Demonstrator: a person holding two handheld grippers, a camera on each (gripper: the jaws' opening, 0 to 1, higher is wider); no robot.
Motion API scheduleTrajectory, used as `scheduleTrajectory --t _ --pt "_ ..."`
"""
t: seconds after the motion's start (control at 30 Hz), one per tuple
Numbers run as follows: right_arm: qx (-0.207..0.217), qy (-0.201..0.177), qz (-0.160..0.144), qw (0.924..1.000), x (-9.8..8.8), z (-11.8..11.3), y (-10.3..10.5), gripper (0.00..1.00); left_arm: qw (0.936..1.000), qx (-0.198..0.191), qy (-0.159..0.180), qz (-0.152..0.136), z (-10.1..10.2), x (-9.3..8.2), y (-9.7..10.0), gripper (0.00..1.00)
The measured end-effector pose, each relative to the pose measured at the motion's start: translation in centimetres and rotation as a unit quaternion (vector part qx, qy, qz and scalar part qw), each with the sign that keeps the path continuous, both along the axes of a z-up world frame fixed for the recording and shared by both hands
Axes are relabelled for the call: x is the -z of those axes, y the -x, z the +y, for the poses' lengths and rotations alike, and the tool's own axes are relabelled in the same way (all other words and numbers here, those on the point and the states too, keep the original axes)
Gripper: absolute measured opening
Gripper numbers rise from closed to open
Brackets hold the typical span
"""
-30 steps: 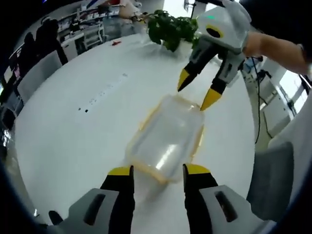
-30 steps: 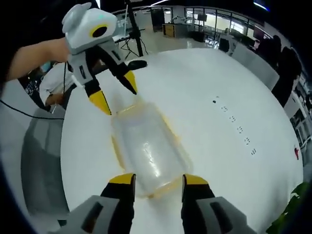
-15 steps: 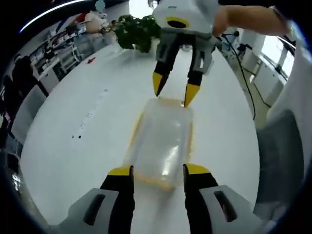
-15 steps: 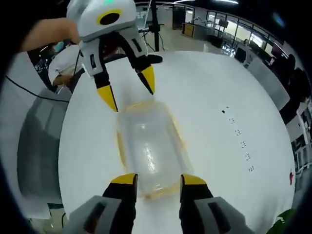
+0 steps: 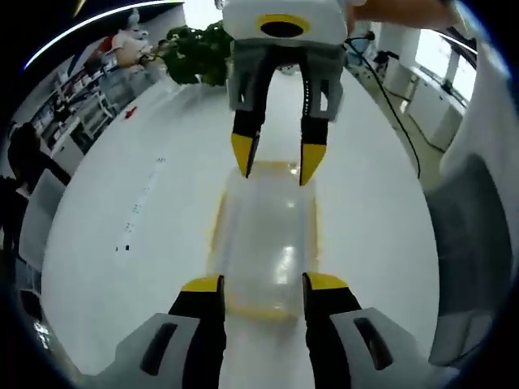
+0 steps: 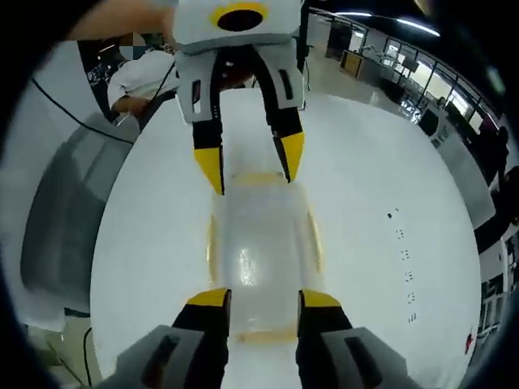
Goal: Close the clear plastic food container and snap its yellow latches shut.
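Lengthwise between the two grippers, a clear plastic food container with a yellow rim lies flat on the round white bench, its lid on top. In the left gripper view, the left gripper has its yellow-tipped fingers spread apart, one to each side of the container's near end, just beside its corners; whether they touch it cannot be told. At the far end the right gripper points down with its fingers also parted, the tips at the container's far corners.

Seen from the right gripper view, the same layout is mirrored: the right gripper straddles the near end of the container with fingers apart, and the left gripper comes down at the far end, its tips at the yellow rim. Yellow latches show as faint bands along the long sides; whether they are snapped is too blurred to tell.

A leafy green plant stands at the bench's far edge, and a row of small dark marks dots the bench well apart from the container.
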State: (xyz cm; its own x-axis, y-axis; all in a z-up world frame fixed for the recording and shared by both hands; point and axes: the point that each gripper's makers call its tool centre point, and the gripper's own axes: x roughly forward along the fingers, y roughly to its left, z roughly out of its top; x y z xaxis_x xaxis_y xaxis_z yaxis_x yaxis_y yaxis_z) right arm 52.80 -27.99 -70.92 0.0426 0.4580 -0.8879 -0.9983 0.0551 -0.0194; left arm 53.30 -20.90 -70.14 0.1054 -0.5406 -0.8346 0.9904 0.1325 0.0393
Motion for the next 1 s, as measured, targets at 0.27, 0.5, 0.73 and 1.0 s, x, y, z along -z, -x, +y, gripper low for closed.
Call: scheduleTrajectory --t 0.27,0.5,0.73,1.0 --pt "0.001 -0.019 0.004 0.9998 0.1 1.3 -0.8 0.31 0.9999 0.012 0.009 0.008 -2.0 0.4 0.2 0.35" --pt "-0.008 -0.023 0.012 0.9996 0.4 2.3 -0.7 0.30 0.9996 0.028 0.007 0.003 -3.4 0.7 -0.1 0.35" --pt "-0.010 -0.026 0.015 0.9995 0.4 2.5 -0.9 0.30 0.9994 0.030 0.015 0.003 -4.1 0.6 -0.4 0.34" --pt "-0.006 -0.031 0.013 0.9994 0.4 2.6 -1.7 0.31 0.9995 0.030 0.012 0.003 -4.2 0.9 -0.2 0.34"
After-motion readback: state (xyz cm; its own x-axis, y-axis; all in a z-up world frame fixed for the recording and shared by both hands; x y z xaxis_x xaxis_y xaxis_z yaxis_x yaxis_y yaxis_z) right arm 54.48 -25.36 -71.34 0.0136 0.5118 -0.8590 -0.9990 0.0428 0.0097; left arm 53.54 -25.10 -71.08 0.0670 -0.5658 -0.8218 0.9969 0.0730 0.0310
